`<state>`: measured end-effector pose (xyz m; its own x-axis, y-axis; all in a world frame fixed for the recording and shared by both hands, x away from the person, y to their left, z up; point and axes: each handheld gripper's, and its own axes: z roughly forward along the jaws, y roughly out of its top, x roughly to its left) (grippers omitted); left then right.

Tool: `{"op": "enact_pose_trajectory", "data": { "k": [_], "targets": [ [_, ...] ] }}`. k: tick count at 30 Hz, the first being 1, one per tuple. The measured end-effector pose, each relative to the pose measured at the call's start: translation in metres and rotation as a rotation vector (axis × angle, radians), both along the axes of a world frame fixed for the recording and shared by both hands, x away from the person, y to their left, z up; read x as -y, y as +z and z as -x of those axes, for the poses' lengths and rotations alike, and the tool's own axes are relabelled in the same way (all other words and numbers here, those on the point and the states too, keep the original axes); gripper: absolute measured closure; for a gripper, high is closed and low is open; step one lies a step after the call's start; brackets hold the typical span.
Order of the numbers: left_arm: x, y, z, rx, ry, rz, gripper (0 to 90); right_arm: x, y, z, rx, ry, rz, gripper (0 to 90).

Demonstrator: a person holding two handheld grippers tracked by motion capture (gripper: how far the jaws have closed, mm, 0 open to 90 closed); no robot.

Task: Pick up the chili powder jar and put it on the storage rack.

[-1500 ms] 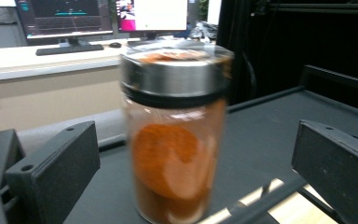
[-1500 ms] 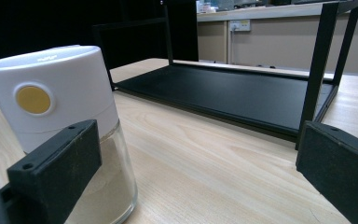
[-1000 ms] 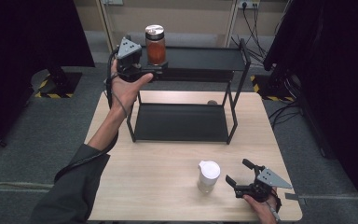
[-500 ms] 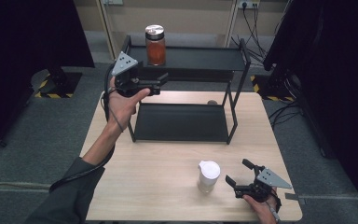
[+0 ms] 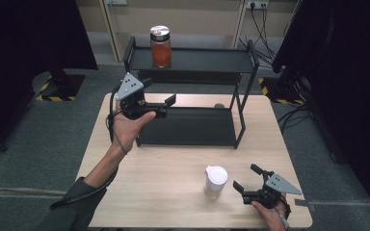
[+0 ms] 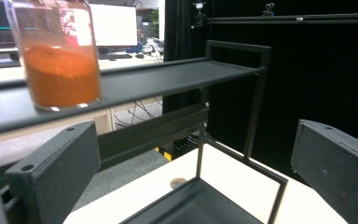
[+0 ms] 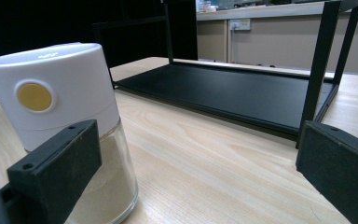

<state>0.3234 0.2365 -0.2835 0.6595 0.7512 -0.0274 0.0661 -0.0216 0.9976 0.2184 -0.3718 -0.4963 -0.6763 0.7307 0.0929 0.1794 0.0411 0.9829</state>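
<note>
1. The right tool (image 5: 250, 183) is held wide open and empty, low over the near right of the bench (image 5: 173, 192); in the right gripper view its jaws stand well apart, with the shaker (image 7: 60, 126) just beside the left jaw and not yet between them.
2. The left tool (image 5: 166, 103) is likewise open and empty, raised at the left end of the rack (image 5: 241, 91), below the top shelf.
3. The shaker (image 5: 215, 182) stands upright on the bench, near right, just left of the right tool and well apart from the rack.
4. It is judged moderately light: a clear glass body about half filled with pale powder, under a tall white plastic cap.
5. The glass is stiff, smooth and probably slippery, and breakable if dropped; the cap may turn or lift off, so it is a poor place to grip.
6. A hold is best taken across the middle of the body, at or just below the cap's lower edge, jaws level, so the shaker stays upright.
7. A round yellow dot is seen on the cap's side, and faint raised lettering on top.
8. A jar (image 5: 160, 46) of orange powder with a metal lid stands on the far top shelf, left of centre.
</note>
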Motion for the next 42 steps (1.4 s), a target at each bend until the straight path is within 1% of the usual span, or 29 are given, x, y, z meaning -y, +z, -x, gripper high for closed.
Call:
{"op": "enact_pose_trajectory", "data": {
  "k": [1, 2, 4, 7, 8, 10, 11, 15, 21, 24, 29, 33, 36, 42],
  "targets": [
    [-0.002, -0.005, 0.003, -0.005, -0.009, 0.005, 0.5, 0.000, 0.000, 0.000, -0.002, 0.000, -0.001, 0.4],
    [-0.002, -0.005, 0.003, -0.005, -0.009, 0.005, 0.5, 0.000, 0.000, 0.000, -0.001, 0.000, 0.000, 0.4],
    [-0.003, -0.011, 0.007, -0.007, -0.014, 0.007, 0.5, 0.000, 0.000, 0.000, 0.000, 0.001, 0.001, 0.4],
    [-0.006, -0.018, 0.010, -0.001, -0.020, -0.001, 0.5, 0.000, 0.000, 0.000, -0.001, 0.000, 0.000, 0.4],
    [-0.008, -0.022, 0.011, -0.008, -0.023, 0.003, 0.5, 0.000, 0.000, 0.000, -0.001, -0.001, 0.000, 0.4],
    [-0.008, -0.024, 0.011, -0.010, -0.023, 0.003, 0.5, 0.000, 0.000, 0.000, -0.001, -0.001, 0.001, 0.4],
    [-0.009, -0.028, 0.013, -0.012, -0.026, 0.002, 0.5, 0.000, 0.000, 0.000, -0.001, -0.001, 0.000, 0.4],
    [-0.011, -0.039, 0.017, -0.008, -0.034, -0.003, 0.5, 0.000, 0.000, 0.000, -0.001, -0.001, 0.001, 0.4],
    [-0.014, -0.056, 0.021, -0.031, -0.050, 0.002, 0.4, 0.000, 0.000, 0.000, -0.004, -0.002, -0.002, 0.4],
    [-0.014, -0.064, 0.024, -0.036, -0.061, 0.008, 0.5, 0.000, 0.000, 0.000, -0.001, -0.001, 0.002, 0.4],
    [-0.012, -0.074, 0.031, -0.025, -0.073, 0.002, 0.5, 0.000, 0.000, 0.000, -0.001, 0.000, 0.001, 0.4],
    [-0.011, -0.083, 0.036, -0.028, -0.086, 0.008, 0.5, 0.000, 0.000, 0.000, -0.002, -0.001, 0.002, 0.4],
    [-0.011, -0.090, 0.041, -0.032, -0.094, 0.009, 0.6, -0.001, 0.000, 0.000, -0.001, 0.000, 0.003, 0.4],
    [-0.010, -0.104, 0.049, -0.055, -0.110, 0.017, 0.7, -0.001, 0.000, 0.000, -0.001, 0.000, 0.002, 0.4]
  ]
}}
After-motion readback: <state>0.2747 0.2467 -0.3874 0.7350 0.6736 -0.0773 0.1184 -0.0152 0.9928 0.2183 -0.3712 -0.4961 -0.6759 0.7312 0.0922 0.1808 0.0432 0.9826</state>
